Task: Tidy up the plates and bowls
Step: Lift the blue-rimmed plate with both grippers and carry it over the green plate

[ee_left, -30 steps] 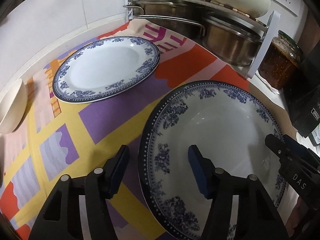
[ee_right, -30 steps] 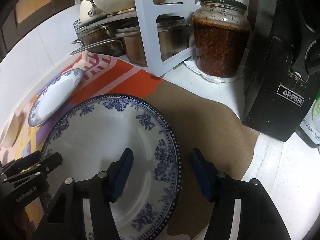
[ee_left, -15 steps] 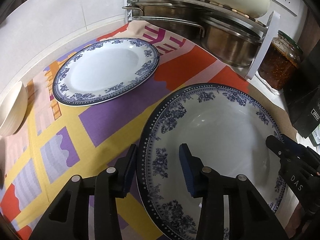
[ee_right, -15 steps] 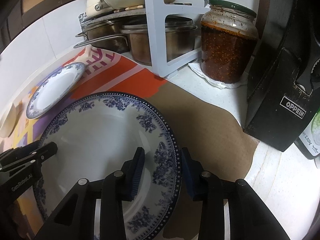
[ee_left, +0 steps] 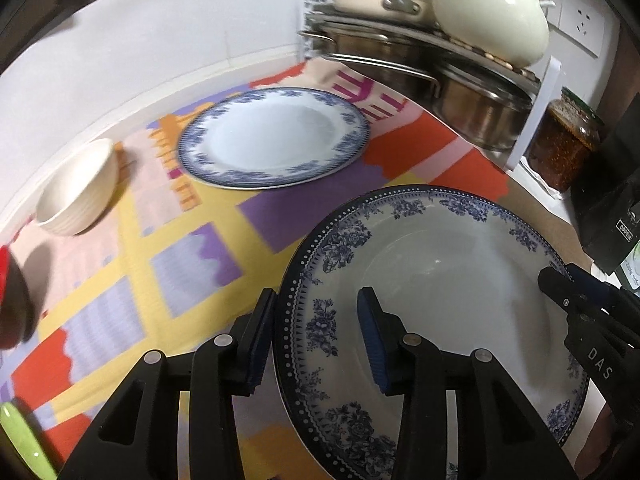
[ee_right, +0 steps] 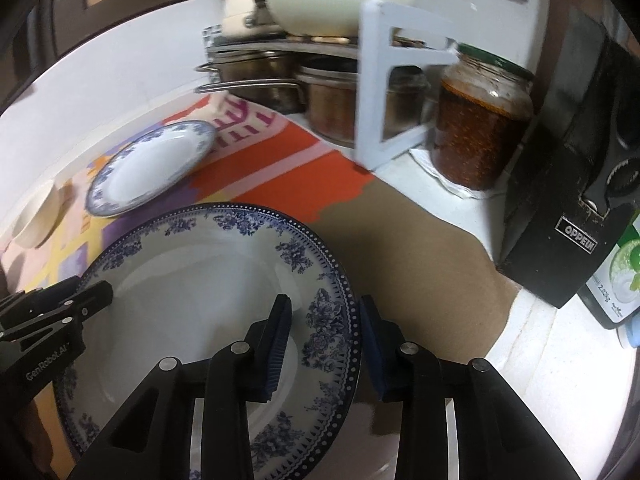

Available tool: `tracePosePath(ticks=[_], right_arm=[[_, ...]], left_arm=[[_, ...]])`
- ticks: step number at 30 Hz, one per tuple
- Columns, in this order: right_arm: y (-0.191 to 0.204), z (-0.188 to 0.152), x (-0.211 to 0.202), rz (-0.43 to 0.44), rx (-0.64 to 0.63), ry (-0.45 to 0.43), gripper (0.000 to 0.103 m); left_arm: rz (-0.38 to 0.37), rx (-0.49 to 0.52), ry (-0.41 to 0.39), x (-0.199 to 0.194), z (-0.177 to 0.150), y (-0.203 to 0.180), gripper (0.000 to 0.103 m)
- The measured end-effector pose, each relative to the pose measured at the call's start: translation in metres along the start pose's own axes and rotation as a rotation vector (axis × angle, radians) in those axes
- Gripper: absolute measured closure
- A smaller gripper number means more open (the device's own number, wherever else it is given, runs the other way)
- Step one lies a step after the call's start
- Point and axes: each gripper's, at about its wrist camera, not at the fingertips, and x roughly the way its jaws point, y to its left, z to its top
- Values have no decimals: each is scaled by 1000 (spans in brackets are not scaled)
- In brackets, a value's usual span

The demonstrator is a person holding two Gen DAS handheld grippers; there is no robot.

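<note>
Gripping the large blue-patterned plate (ee_left: 440, 280) by opposite rims, we pinch it with our left gripper (ee_left: 316, 336) at lower centre and our right gripper (ee_right: 324, 340) likewise, both partly closed on it. A second plate (ee_left: 276, 136) lies upper centre on the colourful mat (ee_left: 192, 248), a cream bowl (ee_left: 76, 196) at left.

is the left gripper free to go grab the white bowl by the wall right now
Probably not: the left gripper is clamped on the big blue plate's rim. The path over the mat to the white bowl looks clear.
</note>
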Motion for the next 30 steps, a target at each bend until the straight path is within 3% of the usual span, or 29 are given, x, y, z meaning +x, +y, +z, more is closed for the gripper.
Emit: tracePosePath(ticks=[30], right_arm=[[151,-35,-98,211,-260,-103,68]], left_arm=[[198,-261,-109,-135,-89,149,62]])
